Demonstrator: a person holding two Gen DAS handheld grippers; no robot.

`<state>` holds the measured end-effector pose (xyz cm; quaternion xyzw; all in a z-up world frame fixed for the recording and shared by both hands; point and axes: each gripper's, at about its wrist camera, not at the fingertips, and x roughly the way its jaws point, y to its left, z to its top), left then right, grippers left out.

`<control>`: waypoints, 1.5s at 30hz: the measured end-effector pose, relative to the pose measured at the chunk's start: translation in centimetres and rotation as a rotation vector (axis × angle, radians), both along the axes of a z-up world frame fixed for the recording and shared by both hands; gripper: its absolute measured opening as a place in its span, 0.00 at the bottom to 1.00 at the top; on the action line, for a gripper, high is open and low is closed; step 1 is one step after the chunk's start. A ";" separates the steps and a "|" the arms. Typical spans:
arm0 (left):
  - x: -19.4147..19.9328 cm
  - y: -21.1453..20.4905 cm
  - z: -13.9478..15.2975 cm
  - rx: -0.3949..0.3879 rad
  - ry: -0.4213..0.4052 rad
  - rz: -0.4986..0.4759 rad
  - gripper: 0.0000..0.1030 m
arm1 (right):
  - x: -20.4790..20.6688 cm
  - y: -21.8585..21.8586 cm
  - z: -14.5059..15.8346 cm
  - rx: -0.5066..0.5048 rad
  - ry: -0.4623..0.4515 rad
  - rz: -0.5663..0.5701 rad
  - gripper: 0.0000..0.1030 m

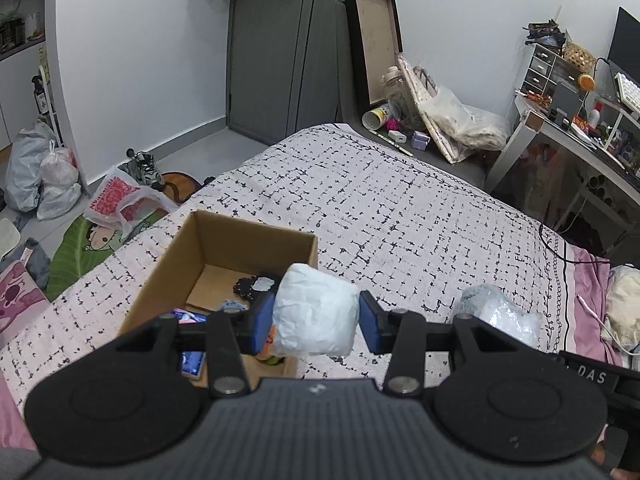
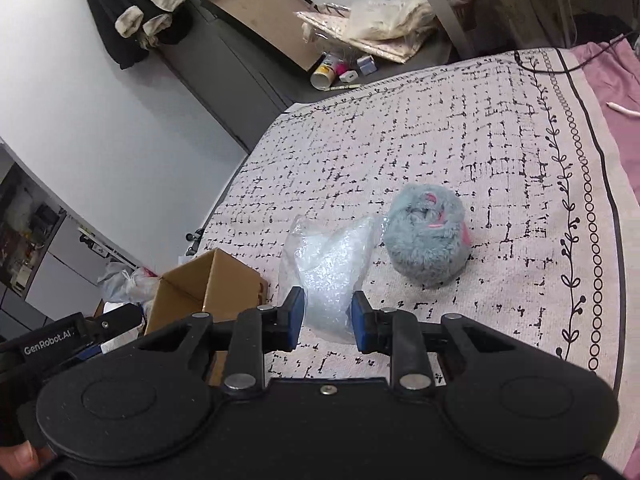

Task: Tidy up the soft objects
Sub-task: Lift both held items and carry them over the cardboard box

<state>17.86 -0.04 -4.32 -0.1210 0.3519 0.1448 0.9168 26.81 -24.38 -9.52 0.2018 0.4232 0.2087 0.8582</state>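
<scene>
Bedroom, bed (image 1: 400,208) covered with a white woven spread printed in a broken black grid, leaf-and-ring border along one edge, pink sheet beyond it. Open cardboard box (image 1: 224,248) sits on the spread, plain brown corrugated, flaps up; inside, a dark knobbly item, something blue, other bits too small to name.

Left gripper (image 1: 316,318) clamped on a pale blue-white wad (image 1: 316,312), crinkled papery surface, roughly pillow-shaped, blue pads pressing both sides. Held above the box's near right corner, partly blocking the view of the box contents.

Right gripper (image 2: 327,320) empty, blue pads nearly together with a narrow gap, hovering over a clear plastic bag (image 2: 332,268). Bag crumpled, glossy, filled with something white and grainy, lying flat on the spread just right of the box. Whether the pads touch the bag: cannot tell.

Grey-blue plush (image 2: 428,240) just beside the bag, long fuzzy pile, curled into a round lump with pink bits showing. Both bag and plush also visible past the left gripper's right finger in the left wrist view.

Around: dark grey wardrobe (image 1: 280,48), framed board (image 1: 376,36) leaning on the wall, bedside ledge cluttered with a tube, a jar and bags, desk (image 1: 580,128) with drawers and a keyboard, plastic bags (image 1: 44,176) and shoes on the floor, dark jacket (image 2: 132,4) hanging on the wardrobe. Black cable crosses the far bed corner.
</scene>
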 end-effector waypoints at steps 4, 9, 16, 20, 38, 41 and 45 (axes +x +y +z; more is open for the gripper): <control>-0.4 0.9 0.3 -0.005 -0.006 -0.010 0.43 | -0.8 0.5 1.0 -0.001 -0.038 0.002 0.24; -0.7 1.8 0.7 -0.009 -0.013 -0.017 0.43 | -1.0 1.2 2.3 0.004 -0.091 0.015 0.24; -0.9 3.4 1.2 0.003 -0.031 -0.018 0.43 | -1.2 1.9 3.1 0.005 -0.125 0.026 0.24; -0.7 4.8 1.5 -0.006 -0.036 -0.002 0.43 | -1.4 2.5 3.0 -0.006 -0.136 0.035 0.24; 3.3 10.9 -1.6 -0.053 -0.004 0.036 0.43 | -1.0 6.3 2.3 -0.029 -0.167 0.088 0.25; 4.3 11.6 -2.9 -0.067 0.012 0.035 0.43 | -0.7 7.4 1.8 -0.048 -0.155 0.102 0.25; 5.5 12.5 -4.5 -0.087 0.038 0.037 0.43 | -0.3 8.6 1.6 -0.056 -0.150 0.117 0.25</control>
